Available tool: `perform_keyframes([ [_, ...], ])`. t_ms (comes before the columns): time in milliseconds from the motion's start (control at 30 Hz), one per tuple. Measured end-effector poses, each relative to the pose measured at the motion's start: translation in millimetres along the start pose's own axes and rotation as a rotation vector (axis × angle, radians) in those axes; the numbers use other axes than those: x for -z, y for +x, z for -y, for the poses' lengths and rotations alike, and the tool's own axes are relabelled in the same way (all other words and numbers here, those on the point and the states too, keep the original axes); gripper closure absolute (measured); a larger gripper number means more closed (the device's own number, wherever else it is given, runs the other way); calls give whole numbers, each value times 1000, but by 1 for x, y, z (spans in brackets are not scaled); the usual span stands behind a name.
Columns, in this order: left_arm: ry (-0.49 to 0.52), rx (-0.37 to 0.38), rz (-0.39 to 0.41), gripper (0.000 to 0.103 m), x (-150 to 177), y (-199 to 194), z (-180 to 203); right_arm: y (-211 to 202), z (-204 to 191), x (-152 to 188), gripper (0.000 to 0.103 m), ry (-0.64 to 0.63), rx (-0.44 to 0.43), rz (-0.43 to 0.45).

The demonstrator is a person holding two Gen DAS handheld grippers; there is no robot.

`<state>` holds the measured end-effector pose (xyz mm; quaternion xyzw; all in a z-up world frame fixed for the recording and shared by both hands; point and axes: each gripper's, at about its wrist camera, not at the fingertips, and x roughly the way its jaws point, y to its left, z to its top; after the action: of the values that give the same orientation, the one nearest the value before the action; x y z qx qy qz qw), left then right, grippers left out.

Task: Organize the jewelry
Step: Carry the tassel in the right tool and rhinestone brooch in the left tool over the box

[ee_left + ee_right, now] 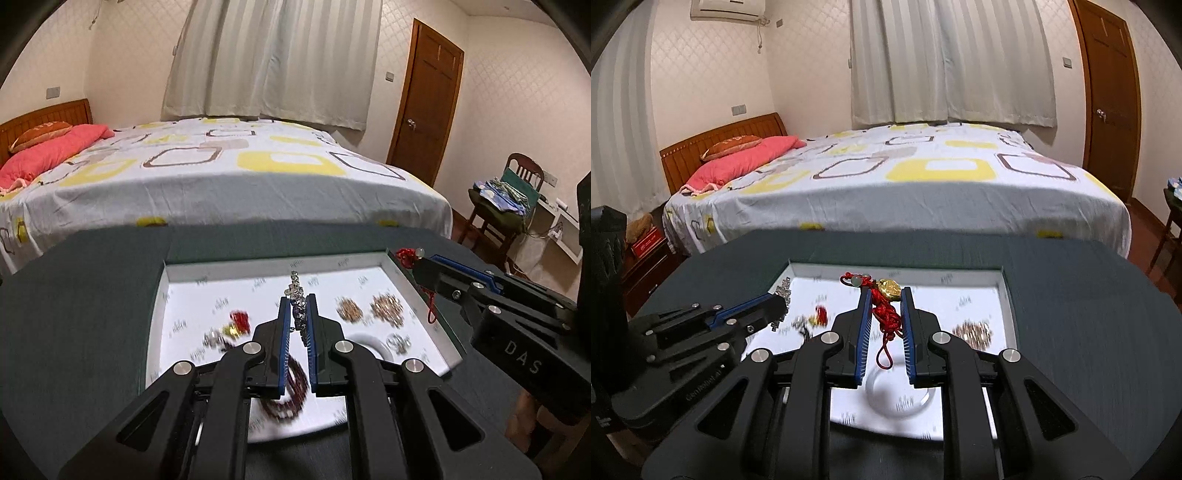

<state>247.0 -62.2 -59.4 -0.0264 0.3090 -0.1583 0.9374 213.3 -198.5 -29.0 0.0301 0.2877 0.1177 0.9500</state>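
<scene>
While the left tongs (297,301) pinch a silver chain (295,291) between their blue pads, the right tongs (884,295) are pressed together on a red knotted cord (884,314) that carries a gold charm (890,288) and a pale bead (855,281). Both pieces hang clear above a shallow white tray (229,263) that sits on a dark green counter (74,314). The silver chain sticks up past the left fingertips and trails down between the pads. The red cord's loop dangles below the right pads, and the gold charm sits just above the fingertips.

In the left wrist view, the right tongs show at the tray's right edge, with the red cord and bead at their tip. In the right wrist view, the left tongs (779,301) reach in from the left with the silver chain at their tip.

Other jewelry lies loose in the tray: two coppery heaps (386,309) toward the right side, a small red and gold piece (238,323) left of centre, a dark red bead bracelet (291,391) under the left tongs, and a small silvery cluster (399,341). These are blurred, so the coppery heaps may be chains or small rings. A clear round dish (901,395) rests in the tray beneath the right tongs.

Beyond the counter stands a bed (221,173) with a white sheet patterned in yellow and brown squares.
</scene>
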Motion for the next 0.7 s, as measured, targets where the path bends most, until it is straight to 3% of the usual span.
perform_keyframes([
  [200, 2, -34, 16, 94, -11, 20, -10, 27, -5, -12, 87, -14, 5, 12],
  [700, -34, -110, -105, 94, -2, 91, -27, 106, 0, 7, 87, 1, 60, -118],
])
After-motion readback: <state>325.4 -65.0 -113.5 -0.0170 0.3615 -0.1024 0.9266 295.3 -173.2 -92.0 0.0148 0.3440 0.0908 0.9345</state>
